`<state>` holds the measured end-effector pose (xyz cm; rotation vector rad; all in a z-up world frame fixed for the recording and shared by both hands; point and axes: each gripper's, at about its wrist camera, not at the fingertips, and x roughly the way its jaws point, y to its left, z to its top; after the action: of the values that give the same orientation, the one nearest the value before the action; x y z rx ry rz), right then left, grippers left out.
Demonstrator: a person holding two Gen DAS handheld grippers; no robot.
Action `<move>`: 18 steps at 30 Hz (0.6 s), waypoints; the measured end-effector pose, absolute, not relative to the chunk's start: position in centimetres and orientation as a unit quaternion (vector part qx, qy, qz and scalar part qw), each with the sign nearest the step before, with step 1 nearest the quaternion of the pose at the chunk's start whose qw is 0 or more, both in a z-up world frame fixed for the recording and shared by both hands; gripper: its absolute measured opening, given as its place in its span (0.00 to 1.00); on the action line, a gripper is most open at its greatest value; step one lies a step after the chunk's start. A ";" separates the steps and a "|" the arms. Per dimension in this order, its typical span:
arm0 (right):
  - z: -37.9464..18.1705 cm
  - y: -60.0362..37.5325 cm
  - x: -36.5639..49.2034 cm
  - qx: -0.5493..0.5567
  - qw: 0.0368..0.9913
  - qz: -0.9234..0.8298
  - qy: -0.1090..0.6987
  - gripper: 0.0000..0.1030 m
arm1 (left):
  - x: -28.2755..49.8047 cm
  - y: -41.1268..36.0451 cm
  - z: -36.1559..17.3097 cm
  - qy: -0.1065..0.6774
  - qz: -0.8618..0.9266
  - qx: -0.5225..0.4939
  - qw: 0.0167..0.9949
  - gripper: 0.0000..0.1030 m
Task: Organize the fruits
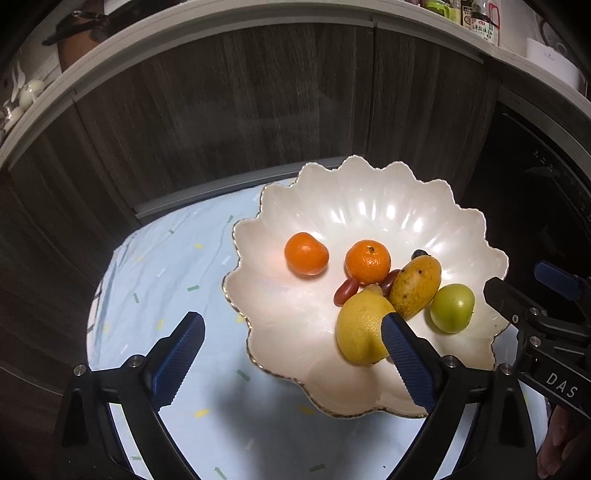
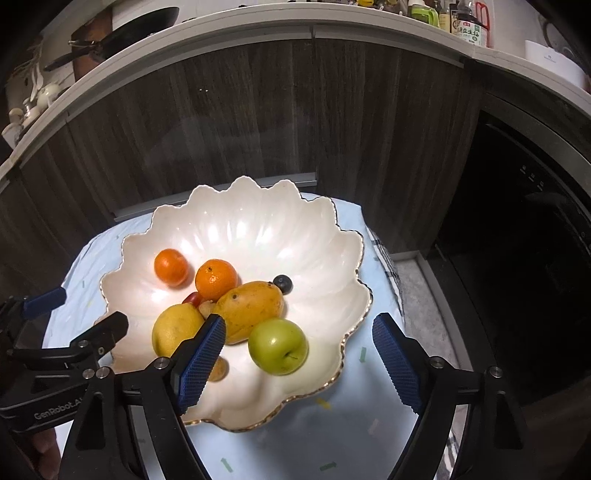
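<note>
A white scalloped bowl [image 1: 369,206] [image 2: 251,221] with a gold rim holds two mandarins [image 1: 306,253] [image 1: 368,260], a mango [image 1: 415,287] [image 2: 248,309], a lemon [image 1: 364,326] [image 2: 176,330], a green apple [image 1: 452,307] [image 2: 277,345], small red fruits [image 1: 346,291] and a blueberry [image 2: 283,284]. My left gripper [image 1: 291,318] hangs open over the bowl's near left rim, its right finger in front of the lemon. My right gripper [image 2: 299,322] is open above the green apple, and its pads do not touch the apple. Neither gripper holds anything.
The bowl stands on a small table under a light blue cloth [image 1: 166,266] [image 2: 332,424]. Dark wood cabinet doors [image 1: 258,110] rise behind it. The counter above carries bottles [image 2: 467,29] and a pan [image 2: 122,33]. A dark appliance [image 2: 517,240] stands at the right.
</note>
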<state>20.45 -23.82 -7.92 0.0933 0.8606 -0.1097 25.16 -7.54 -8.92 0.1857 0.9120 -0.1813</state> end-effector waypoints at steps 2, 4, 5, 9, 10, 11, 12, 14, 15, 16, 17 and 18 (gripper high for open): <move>-7.6 -23.7 20.0 0.044 0.908 -0.052 0.414 0.81 | 24.8 -7.4 -8.6 0.438 -0.087 0.088 0.891 0.95; -7.2 -23.5 19.7 0.044 0.909 -0.053 0.411 0.80 | 24.4 -7.3 -8.2 0.436 -0.085 0.087 0.892 0.95; -7.0 -23.5 19.5 0.043 0.910 -0.053 0.409 0.80 | 24.3 -7.2 -8.0 0.435 -0.084 0.087 0.892 0.95; -6.2 -23.2 18.6 0.044 0.913 -0.053 0.403 0.81 | 23.3 -6.9 -7.2 0.430 -0.080 0.085 0.895 0.95; -6.0 -23.1 18.4 0.044 0.913 -0.052 0.402 0.81 | 23.0 -6.7 -6.9 0.429 -0.079 0.083 0.896 0.95; -5.8 -23.0 18.1 0.045 0.914 -0.052 0.400 0.81 | 22.7 -6.7 -6.7 0.428 -0.078 0.082 0.897 0.95; -5.6 -22.9 17.8 0.045 0.914 -0.051 0.399 0.81 | 22.4 -6.6 -6.5 0.427 -0.077 0.081 0.897 0.95; -5.1 -22.8 17.2 0.044 0.916 -0.050 0.396 0.81 | 21.8 -6.5 -6.1 0.427 -0.076 0.081 0.898 0.95; -4.9 -22.7 17.0 0.043 0.916 -0.051 0.395 0.81 | 21.4 -6.4 -5.9 0.426 -0.074 0.083 0.898 0.95; -4.7 -22.6 16.6 0.042 0.917 -0.051 0.394 0.81 | 21.1 -6.3 -5.7 0.425 -0.072 0.083 0.899 0.95; -4.5 -22.5 16.4 0.041 0.917 -0.051 0.392 0.81 | 20.8 -6.2 -5.5 0.424 -0.071 0.083 0.899 0.95; -4.2 -22.4 16.0 0.041 0.918 -0.050 0.390 0.81 | 20.4 -6.1 -5.3 0.423 -0.071 0.082 0.900 0.95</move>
<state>16.00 -22.42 -4.19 0.0842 0.8024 -0.1028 20.45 -6.12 -5.29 0.1687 0.8750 -0.1460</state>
